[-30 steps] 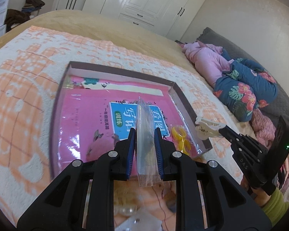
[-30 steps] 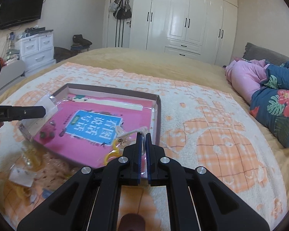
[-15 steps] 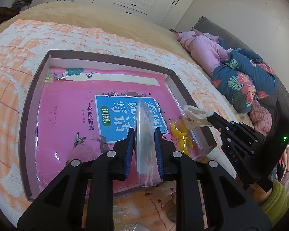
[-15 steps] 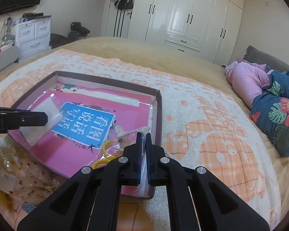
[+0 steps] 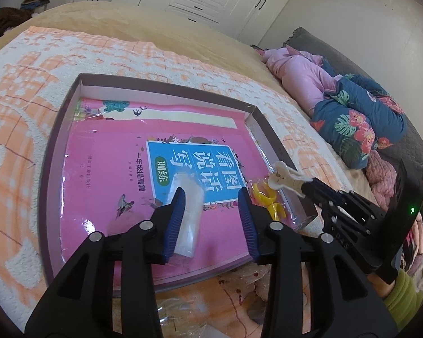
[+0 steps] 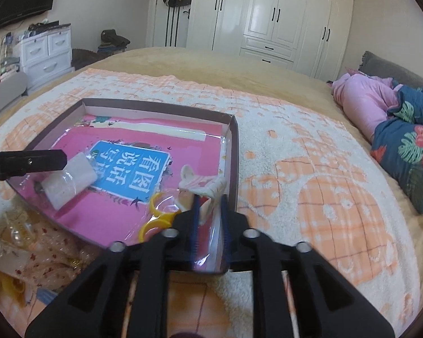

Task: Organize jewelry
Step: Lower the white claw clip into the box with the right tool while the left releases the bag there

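A shallow brown-rimmed tray [image 5: 56, 140] lies on the bed with a pink book [image 5: 98, 197] inside. My left gripper [image 5: 211, 200] hovers low over the book, its jaws opening. A small clear bag [image 5: 187, 214] lies flat on the cover, resting against the left pad and no longer pinched. From the right wrist view the same bag [image 6: 70, 180] sits below the left gripper's tip [image 6: 62, 157]. My right gripper [image 6: 210, 200] is at the tray's near right corner, jaws opening. A clear packet with a white bunny clip [image 6: 203, 183] and yellow rings [image 6: 155, 217] sits loose between its pads.
Several more clear packets of trinkets [image 6: 36, 253] are heaped on the blanket just in front of the tray [image 6: 234, 155]. Pink and floral bedding [image 6: 394, 118] is piled at the right. A green sleeve [image 5: 403, 295] shows behind the right gripper.
Both grippers went from shut to parted. The small clear bag, held upright in the left jaws, now lies flat on the book. The bunny packet has settled into the tray's corner.
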The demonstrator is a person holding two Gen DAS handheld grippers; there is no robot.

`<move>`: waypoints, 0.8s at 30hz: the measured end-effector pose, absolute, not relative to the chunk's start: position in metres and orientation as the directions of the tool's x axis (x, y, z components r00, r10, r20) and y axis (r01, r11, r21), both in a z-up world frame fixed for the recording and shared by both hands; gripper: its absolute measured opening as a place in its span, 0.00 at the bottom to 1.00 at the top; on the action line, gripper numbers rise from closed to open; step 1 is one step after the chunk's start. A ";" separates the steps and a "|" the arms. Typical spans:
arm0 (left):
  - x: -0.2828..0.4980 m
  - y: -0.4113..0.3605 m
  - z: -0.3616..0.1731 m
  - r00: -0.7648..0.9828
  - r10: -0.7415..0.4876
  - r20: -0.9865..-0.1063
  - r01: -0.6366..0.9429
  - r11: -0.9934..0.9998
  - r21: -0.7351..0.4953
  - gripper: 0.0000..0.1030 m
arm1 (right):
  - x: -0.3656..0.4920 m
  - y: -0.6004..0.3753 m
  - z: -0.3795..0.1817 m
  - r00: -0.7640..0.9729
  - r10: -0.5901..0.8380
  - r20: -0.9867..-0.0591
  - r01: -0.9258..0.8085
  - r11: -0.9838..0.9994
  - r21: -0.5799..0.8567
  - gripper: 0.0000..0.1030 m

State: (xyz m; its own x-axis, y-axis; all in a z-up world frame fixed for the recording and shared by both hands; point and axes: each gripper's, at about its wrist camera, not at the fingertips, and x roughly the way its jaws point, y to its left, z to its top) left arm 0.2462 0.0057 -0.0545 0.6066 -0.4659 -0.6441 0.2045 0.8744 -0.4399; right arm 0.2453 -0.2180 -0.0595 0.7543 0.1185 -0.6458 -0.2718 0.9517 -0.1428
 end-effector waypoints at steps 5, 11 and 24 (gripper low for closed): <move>0.241 0.010 -0.045 0.629 -0.456 -0.629 0.201 0.878 -0.435 0.37 | 0.230 -0.222 -0.051 0.766 0.151 -0.624 -0.277 0.955 -0.108 0.37; 0.228 0.019 -0.029 0.674 -0.431 -0.600 0.194 0.887 -0.419 0.47 | 0.211 -0.228 -0.040 0.787 0.171 -0.593 -0.267 0.961 -0.077 0.56; 0.191 0.031 -0.008 0.738 -0.386 -0.553 0.176 0.902 -0.395 0.74 | 0.164 -0.236 -0.026 0.817 0.220 -0.533 -0.281 0.959 -0.035 0.78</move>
